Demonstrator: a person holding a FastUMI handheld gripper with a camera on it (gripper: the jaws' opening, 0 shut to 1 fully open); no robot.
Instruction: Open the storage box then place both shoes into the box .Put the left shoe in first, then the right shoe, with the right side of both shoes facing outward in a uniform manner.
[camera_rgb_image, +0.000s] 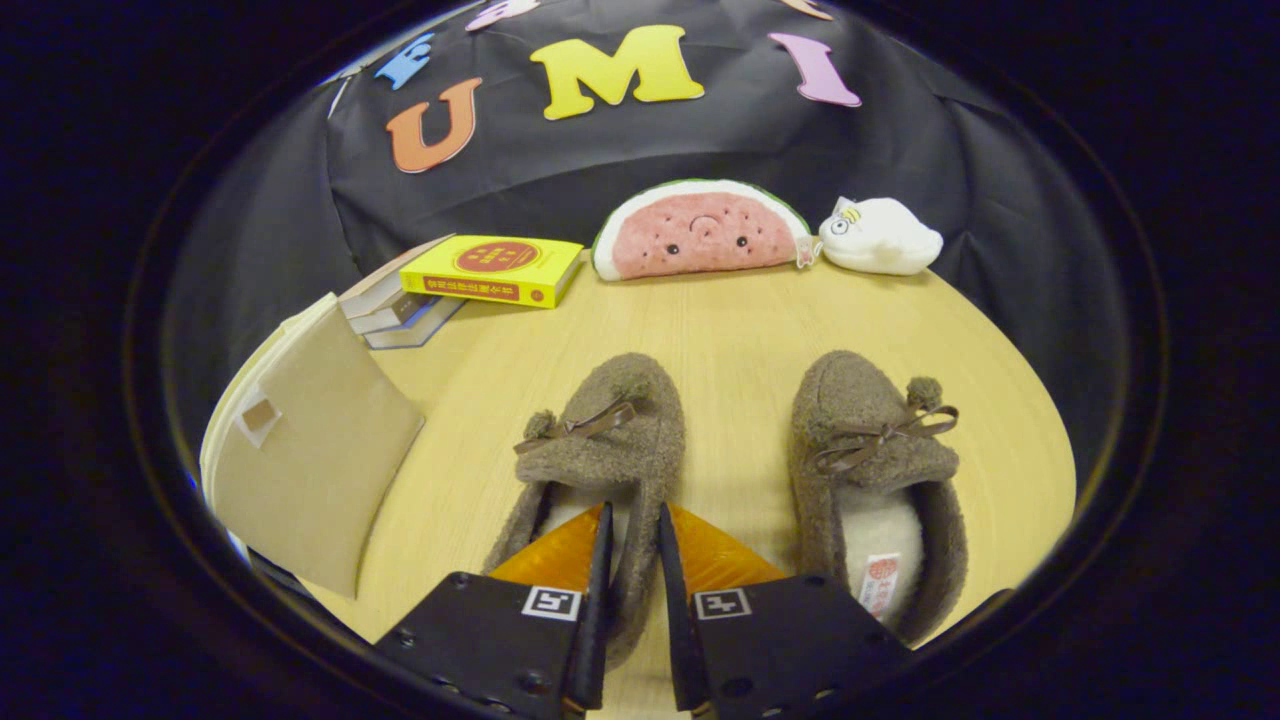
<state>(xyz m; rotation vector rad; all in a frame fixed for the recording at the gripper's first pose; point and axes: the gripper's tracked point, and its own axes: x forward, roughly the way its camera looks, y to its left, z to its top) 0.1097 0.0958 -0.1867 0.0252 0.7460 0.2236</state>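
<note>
Two fuzzy brown slippers with bows lie side by side on the wooden table (730, 320), toes pointing away from me. The left shoe (610, 430) sits right at my gripper (632, 525). My fingers are close together, and the right-hand wall of that shoe's opening is pinched between them. The right shoe (870, 440) lies apart, to the right of the fingers, with its pale lining and a label showing. To the left of the fingers stands the beige storage box (310, 450). A flat panel with a small square cut-out faces me. Its inside is hidden.
A yellow book (495, 268) rests on a stack of books at the back left, behind the box. A watermelon plush (700, 232) and a white plush (880, 237) sit against the black cloth at the table's far edge. Bare tabletop lies between the shoes and the plush toys.
</note>
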